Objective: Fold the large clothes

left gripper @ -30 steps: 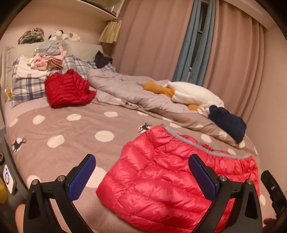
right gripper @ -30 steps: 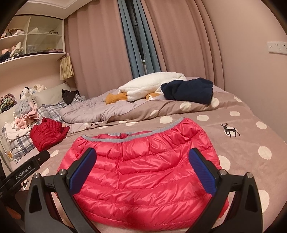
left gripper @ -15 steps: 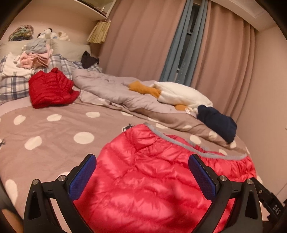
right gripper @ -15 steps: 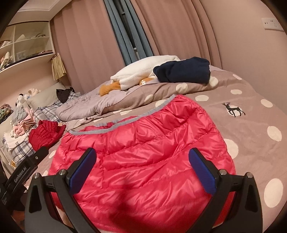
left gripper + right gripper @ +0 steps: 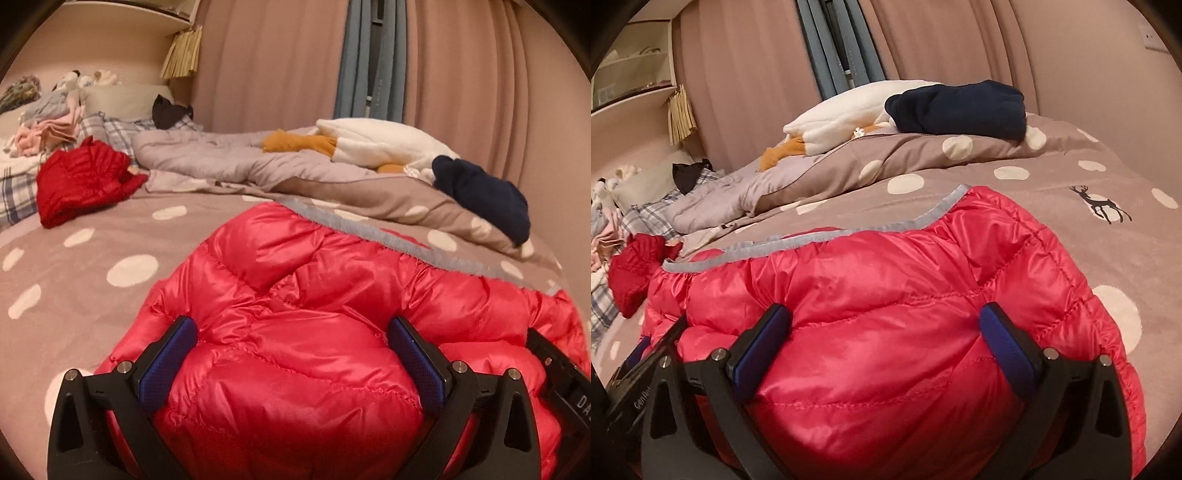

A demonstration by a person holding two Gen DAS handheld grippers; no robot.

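The pink-red puffer jacket (image 5: pixel 295 314) lies spread on the polka-dot bed cover (image 5: pixel 92 266), its grey-trimmed hem (image 5: pixel 827 240) on the far side from the grippers. The left hand-held gripper (image 5: pixel 293 343) is spread wide, both blue pads pressed into the jacket's near edge with padding bulging between them. The right hand-held gripper (image 5: pixel 886 330) is equally wide, pushed into the same edge just beside it. Beyond the jacket's hem lie a rumpled grey quilt (image 5: pixel 221 158), a white plush (image 5: pixel 376 144) and a navy garment (image 5: pixel 960 107). A darker red jacket (image 5: pixel 81 181) sits well apart, near the plaid pillows (image 5: pixel 14 192).
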